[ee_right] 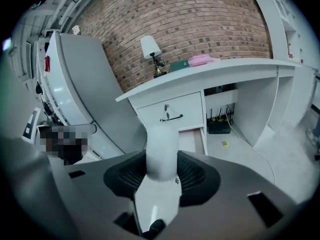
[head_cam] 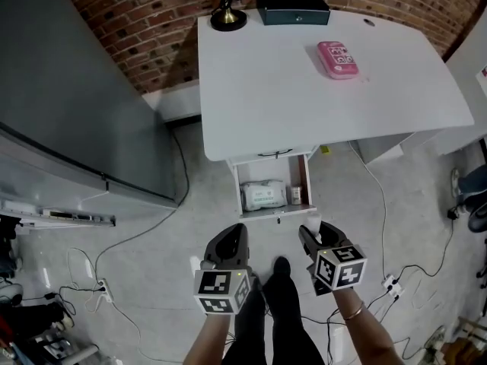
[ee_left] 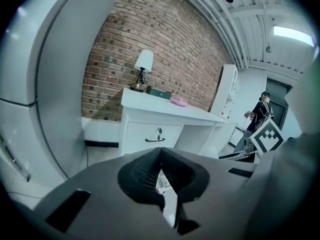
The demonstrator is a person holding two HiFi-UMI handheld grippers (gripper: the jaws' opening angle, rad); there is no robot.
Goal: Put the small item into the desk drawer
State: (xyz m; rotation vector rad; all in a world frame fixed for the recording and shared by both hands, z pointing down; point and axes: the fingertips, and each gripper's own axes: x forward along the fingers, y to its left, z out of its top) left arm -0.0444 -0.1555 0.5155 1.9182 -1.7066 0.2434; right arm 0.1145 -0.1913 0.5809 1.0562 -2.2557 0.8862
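Note:
A white desk (head_cam: 304, 90) stands ahead. Under its closed top drawer (ee_right: 170, 115) a lower drawer (head_cam: 303, 175) is pulled out, with a white packet (head_cam: 264, 195) and a small bottle (head_cam: 295, 195) inside. My right gripper (head_cam: 307, 234) hovers over the floor just in front of the open drawer. In the right gripper view it (ee_right: 161, 160) is shut on a small white rounded item (ee_right: 161, 151) that sticks out past the pads. My left gripper (head_cam: 232, 234) hangs beside it, jaw tips together (ee_left: 160, 154), holding nothing.
On the desk top are a lamp (head_cam: 227, 10), a dark box (head_cam: 292, 7) and a pink item (head_cam: 337, 58). A tall grey cabinet (head_cam: 68, 90) stands at the left. Cables and a power strip (head_cam: 392, 284) lie on the floor. A person (ee_left: 260, 111) stands far off.

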